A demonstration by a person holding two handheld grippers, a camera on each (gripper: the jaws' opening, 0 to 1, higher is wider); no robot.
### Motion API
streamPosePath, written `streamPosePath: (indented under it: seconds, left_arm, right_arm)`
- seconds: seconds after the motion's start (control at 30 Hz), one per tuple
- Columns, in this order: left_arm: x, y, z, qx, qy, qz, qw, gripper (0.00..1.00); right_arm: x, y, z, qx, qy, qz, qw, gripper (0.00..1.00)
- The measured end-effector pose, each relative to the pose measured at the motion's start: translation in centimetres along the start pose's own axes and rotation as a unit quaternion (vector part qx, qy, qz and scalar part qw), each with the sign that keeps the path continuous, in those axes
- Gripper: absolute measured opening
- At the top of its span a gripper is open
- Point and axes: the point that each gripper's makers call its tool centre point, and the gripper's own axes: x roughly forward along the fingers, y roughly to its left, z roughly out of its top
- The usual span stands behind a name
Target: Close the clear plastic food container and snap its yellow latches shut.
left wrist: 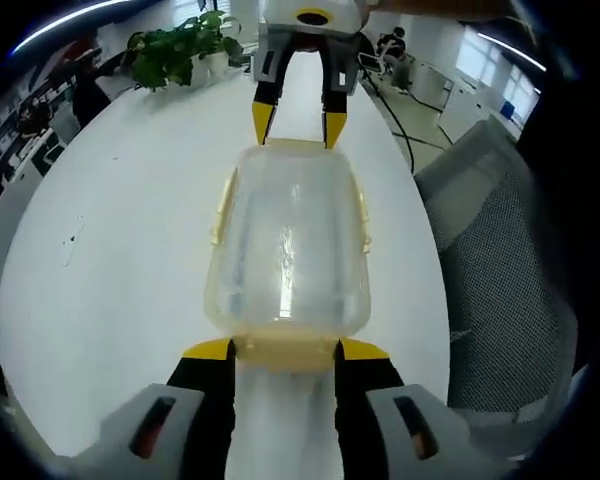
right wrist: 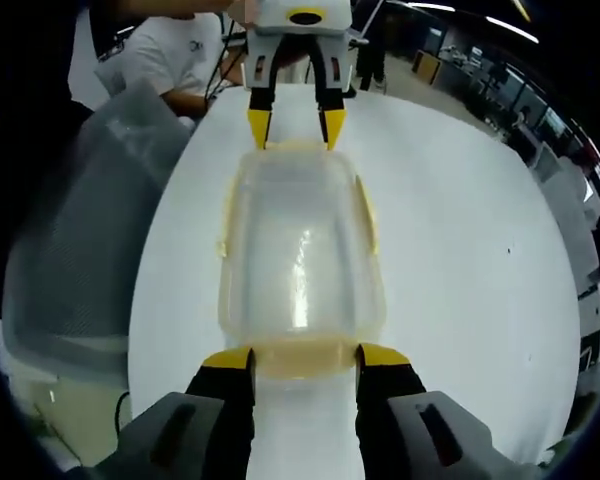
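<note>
Clear container point(left wrist: 288, 250) between left tool point(left wrist: 284, 352), right tool point(right wrist: 304, 358).

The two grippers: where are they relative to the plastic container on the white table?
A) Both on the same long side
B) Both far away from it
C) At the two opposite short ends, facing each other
C: in the left gripper view the left gripper is at the near end of the container, and the right gripper at the far end.
</note>
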Motion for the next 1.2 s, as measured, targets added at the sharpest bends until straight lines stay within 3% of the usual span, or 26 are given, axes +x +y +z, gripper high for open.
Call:
streamPosePath:
  seconds: [0.33,1.2]
  left_arm:
    - [0.7,-0.1,1.4,0.003,-0.003,-0.001,1.0000,0.37]
    - [1.9,-0.1,1.8,0.002,0.005,-0.007,1.0000,0.37]
  right_arm:
    - [-0.5,0.0,-1.5,0.006,0.001,-0.003,1.0000,0.38]
    - [-0.2,0.0,-2.7,0.014,-0.003,0.005,0.9999,0.38]
